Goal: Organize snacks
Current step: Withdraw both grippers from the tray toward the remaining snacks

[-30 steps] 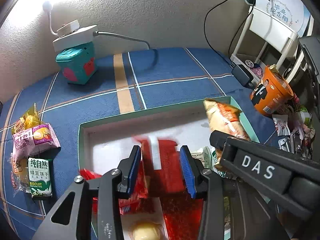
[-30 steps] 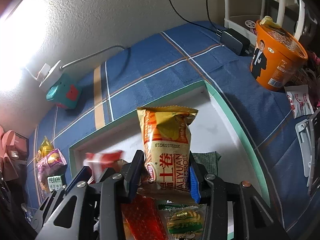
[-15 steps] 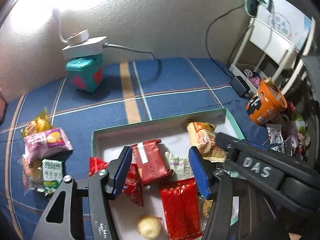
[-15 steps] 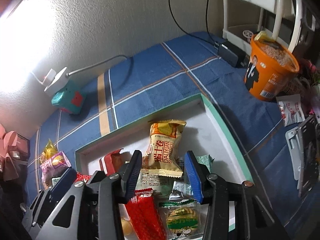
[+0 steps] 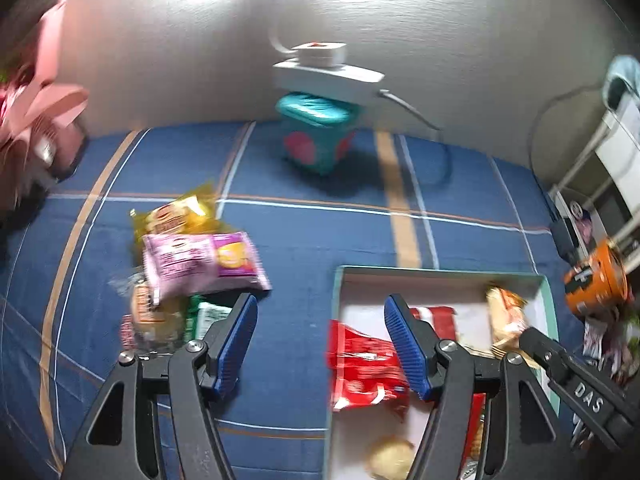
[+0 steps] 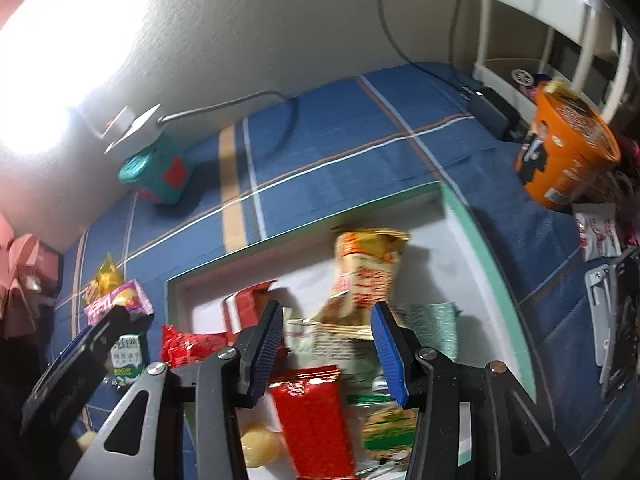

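Note:
A white tray with a teal rim [image 5: 440, 273] [image 6: 486, 240] lies on the blue checked cloth and holds several snacks: red packets [image 5: 366, 364] [image 6: 316, 420], an orange-yellow egg-roll packet [image 6: 366, 268] [image 5: 506, 316], a round yellow pastry [image 5: 390, 458]. A pile of loose snacks lies left of the tray, topped by a pink packet [image 5: 200, 260] [image 6: 116, 300]. My left gripper [image 5: 320, 312] is open and empty over the cloth between pile and tray. My right gripper [image 6: 326, 320] is open and empty above the tray's snacks.
A teal box [image 5: 316, 136] [image 6: 156, 176] with a white power strip on it stands by the wall. An orange instant-noodle cup [image 6: 564, 148] [image 5: 596, 284] and clutter stand right of the tray. A pink object [image 5: 36, 112] is at the far left.
My right gripper let go of the egg-roll packet, which now lies in the tray, and drew back. My left gripper swung left from over the tray toward the loose pile.

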The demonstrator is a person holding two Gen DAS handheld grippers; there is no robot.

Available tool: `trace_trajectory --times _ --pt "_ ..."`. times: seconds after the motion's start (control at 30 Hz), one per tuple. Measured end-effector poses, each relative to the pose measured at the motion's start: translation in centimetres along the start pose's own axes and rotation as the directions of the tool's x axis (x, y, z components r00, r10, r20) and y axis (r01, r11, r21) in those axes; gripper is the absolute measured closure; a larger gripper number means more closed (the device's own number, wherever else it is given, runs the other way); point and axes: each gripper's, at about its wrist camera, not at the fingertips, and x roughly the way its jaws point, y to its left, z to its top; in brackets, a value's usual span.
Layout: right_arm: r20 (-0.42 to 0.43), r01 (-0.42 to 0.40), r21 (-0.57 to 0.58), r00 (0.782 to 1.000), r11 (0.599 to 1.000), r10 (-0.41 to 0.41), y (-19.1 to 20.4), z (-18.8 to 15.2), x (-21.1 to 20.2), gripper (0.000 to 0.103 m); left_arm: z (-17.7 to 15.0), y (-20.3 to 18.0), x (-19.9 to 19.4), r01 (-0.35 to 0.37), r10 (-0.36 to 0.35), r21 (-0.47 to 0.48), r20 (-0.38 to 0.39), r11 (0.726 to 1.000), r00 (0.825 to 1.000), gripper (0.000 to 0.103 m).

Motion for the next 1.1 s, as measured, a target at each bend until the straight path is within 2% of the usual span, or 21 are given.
trace_trajectory --times 0.23,0.27,0.37,0.43,0.47,0.5,0.53,0.57,0.63,0.8,0.87,0.93,1.1 --pt "-0.008 -0.007 -0.049 1.000 0.999 0.006 2.2 -0.5 0.2 0.053 0.3 1.5 0.0 -0.009 0.009 -0.033 -0.007 0.999 1.000 0.035" --pt "-0.009 -0.006 -0.054 1.000 0.999 0.006 2.3 -0.5 0.2 0.051 0.3 1.5 0.0 -0.007 0.007 -0.035 -0.008 0.999 1.000 0.035" --pt "-0.007 0.006 -0.072 1.000 0.997 -0.007 2.7 -0.5 0.2 0.036 0.3 1.5 0.1 -0.008 0.008 -0.035 -0.011 0.999 1.000 0.033" --pt "-0.005 0.018 -0.086 1.000 0.996 -0.019 2.8 -0.4 0.3 0.029 0.4 1.3 0.4 -0.015 0.015 -0.025 -0.013 1.000 1.000 0.017" --pt "-0.004 0.029 -0.092 1.000 0.995 -0.030 2.9 -0.4 0.4 0.019 0.3 1.2 0.4 -0.024 0.024 -0.016 -0.011 1.000 1.000 0.013" --pt "-0.003 0.036 -0.094 0.999 0.995 -0.037 2.9 -0.4 0.4 0.013 0.3 1.0 0.5 -0.042 0.042 -0.008 -0.006 0.999 0.999 0.007" --pt "0.000 0.042 -0.095 0.999 0.995 -0.042 2.9 -0.4 0.5 0.004 0.2 0.9 0.6 -0.055 0.055 -0.004 -0.003 0.998 0.998 0.006" --pt "0.003 0.047 -0.095 0.999 0.994 -0.047 2.8 -0.4 0.5 0.000 0.2 0.9 0.7 -0.064 0.064 -0.001 -0.002 0.998 0.998 0.005" --pt "0.006 0.052 -0.094 0.999 0.994 -0.052 2.7 -0.3 0.5 0.000 0.1 1.0 1.0 -0.070 0.070 -0.005 -0.006 0.998 0.998 0.002" --pt "0.013 0.071 -0.095 0.997 0.993 -0.070 2.6 -0.3 0.6 0.000 0.0 1.5 1.3 -0.088 0.088 -0.019 -0.010 0.996 0.996 0.001" --pt "0.009 0.056 -0.084 0.998 0.995 -0.055 2.5 -0.3 0.7 0.000 0.1 1.6 1.3 -0.094 0.094 -0.022 -0.010 0.995 0.996 0.001" --pt "0.007 0.035 -0.075 0.999 0.997 -0.035 2.4 -0.3 0.7 0.000 0.1 1.8 1.2 -0.094 0.094 -0.023 -0.008 0.995 0.996 0.001" --pt "0.005 0.056 -0.103 0.998 0.993 -0.055 3.3 -0.4 1.0 0.000 0.4 2.9 0.7 -0.083 0.083 -0.025 -0.003 0.996 0.997 0.001"
